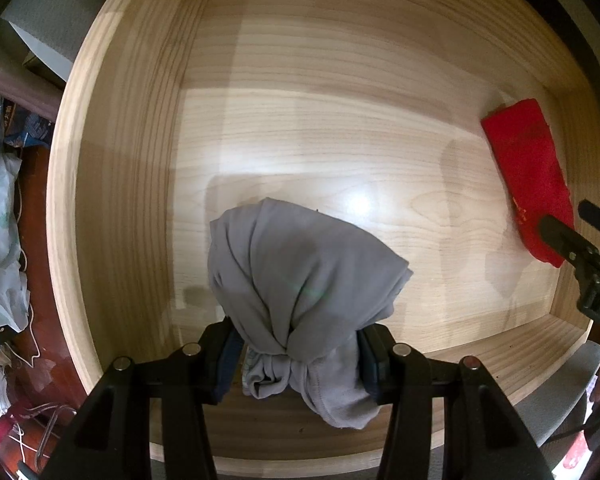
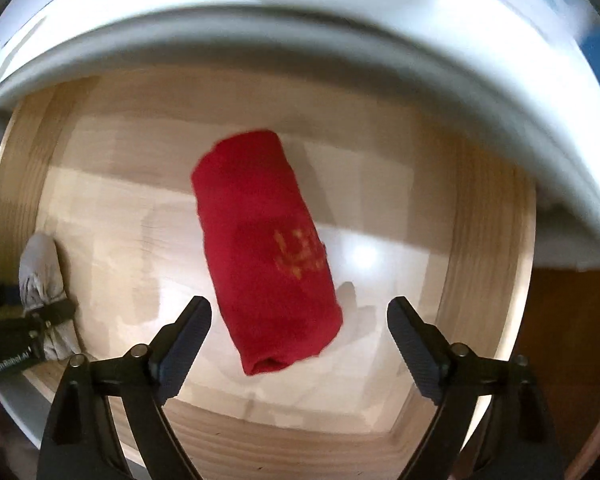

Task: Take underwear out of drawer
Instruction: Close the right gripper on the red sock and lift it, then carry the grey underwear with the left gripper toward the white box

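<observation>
The left gripper [image 1: 296,356] pinches the bunched grey underwear [image 1: 300,276], which hangs from its jaws over the near part of the wooden drawer [image 1: 112,184]. The right gripper [image 2: 300,340] hovers with its jaws spread wide above the rolled red underwear [image 2: 260,248], which lies on the drawer floor beside the right wall, untouched.

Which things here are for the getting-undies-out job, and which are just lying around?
For the job:
- grey underwear, pinched in the left gripper
- red folded underwear, lying under the open right gripper
- wooden drawer

Just lying about:
- crumpled bags and cords on the floor beside the drawer
</observation>
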Demonstrator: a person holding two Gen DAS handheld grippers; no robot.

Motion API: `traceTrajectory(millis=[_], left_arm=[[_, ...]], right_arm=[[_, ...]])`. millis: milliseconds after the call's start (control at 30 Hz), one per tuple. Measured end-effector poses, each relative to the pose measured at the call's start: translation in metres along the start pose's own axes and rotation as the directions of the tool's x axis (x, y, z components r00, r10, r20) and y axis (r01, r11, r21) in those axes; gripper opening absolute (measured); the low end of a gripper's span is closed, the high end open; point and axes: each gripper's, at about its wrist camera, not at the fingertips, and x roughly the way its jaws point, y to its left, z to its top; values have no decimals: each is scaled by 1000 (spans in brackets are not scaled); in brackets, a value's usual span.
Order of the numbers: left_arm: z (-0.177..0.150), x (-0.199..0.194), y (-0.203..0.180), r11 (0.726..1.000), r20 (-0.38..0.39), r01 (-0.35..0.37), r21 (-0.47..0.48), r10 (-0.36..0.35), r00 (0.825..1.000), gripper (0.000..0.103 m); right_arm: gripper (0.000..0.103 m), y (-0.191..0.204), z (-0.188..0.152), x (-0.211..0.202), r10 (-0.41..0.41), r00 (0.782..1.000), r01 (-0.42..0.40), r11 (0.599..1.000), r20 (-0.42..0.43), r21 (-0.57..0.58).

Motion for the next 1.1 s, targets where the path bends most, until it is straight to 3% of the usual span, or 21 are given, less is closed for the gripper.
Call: traceTrajectory(millis=[267, 333, 400, 533, 833, 1000, 1100], left_arm=[[-2, 4, 3, 1000, 1, 3, -4, -3, 1000, 50], [-3, 4, 3, 1000, 1, 5, -5, -5, 1000, 50], [-2, 3, 3, 1000, 0, 7, -7, -7, 1000, 50], [-3, 2, 3, 1000, 1, 8, -8, -8, 1000, 50], [-3, -3, 3, 1000, 7, 14, -12, -14, 1000, 50], [-4, -5, 3, 1000, 12, 24, -18, -24, 1000, 50], [-5, -5, 3, 1000, 11, 25, -17, -24, 1000, 50]], right_arm=[[87, 17, 26, 21, -58, 998, 59, 995, 11, -83], [83, 17, 31, 21, -42, 999, 43, 996, 21, -82], [71, 16, 33, 22, -21, 1000, 23, 997, 20, -76], [57, 11, 34, 23, -23, 1000, 23, 997, 2, -72], [54, -21, 2, 22, -60, 992, 55, 998, -109, -43], [51, -45, -9, 30, 8, 982, 6, 997, -188, 73], [51, -55, -17, 34, 1, 973, 19, 996, -233, 83]])
